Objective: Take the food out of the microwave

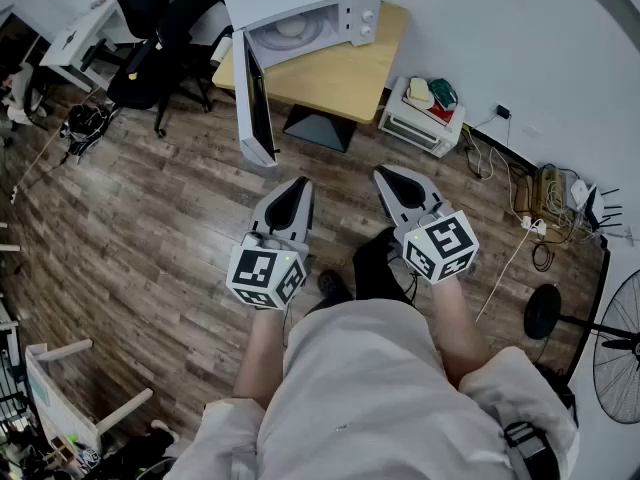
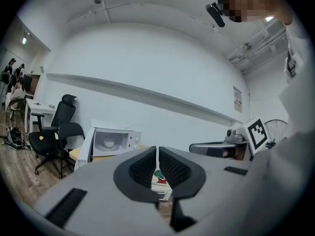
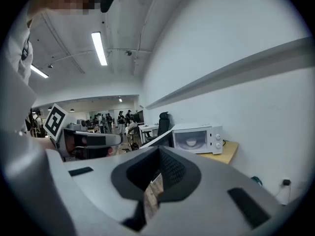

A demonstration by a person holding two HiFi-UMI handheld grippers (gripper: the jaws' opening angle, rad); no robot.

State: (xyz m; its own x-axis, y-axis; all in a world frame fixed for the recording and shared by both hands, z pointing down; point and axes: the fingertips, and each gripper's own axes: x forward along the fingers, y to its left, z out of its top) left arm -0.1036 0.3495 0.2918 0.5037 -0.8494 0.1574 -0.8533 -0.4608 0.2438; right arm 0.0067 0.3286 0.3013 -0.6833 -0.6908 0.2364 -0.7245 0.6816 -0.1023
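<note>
item: microwave (image 1: 300,13), white, upper middle of the head view, standing on a wooden worktop (image 1: 345,73); door (image 1: 255,103) swung fully open toward the floor side.
contents: a pale bowl (image 3: 191,142) sits in the middle of the cavity; what it holds is too small to make out.
left gripper (image 1: 299,182): lower centre of the frame, fingers (image 2: 142,168) clenched together on nothing, pointing roughly at the open door.
right gripper (image 1: 386,174): just beside it, fingers (image 3: 172,168) likewise drawn together and empty.
position: both grippers well apart from the microwave, over bare wooden floor (image 1: 150,218).
step in hand: judged to be the approach; the door is already open and the bowl is untouched.
next move calls for: stepping up to the worktop, spreading one set of fingers, reaching level into the cavity, and closing on the bowl's rim without tipping it.
</note>
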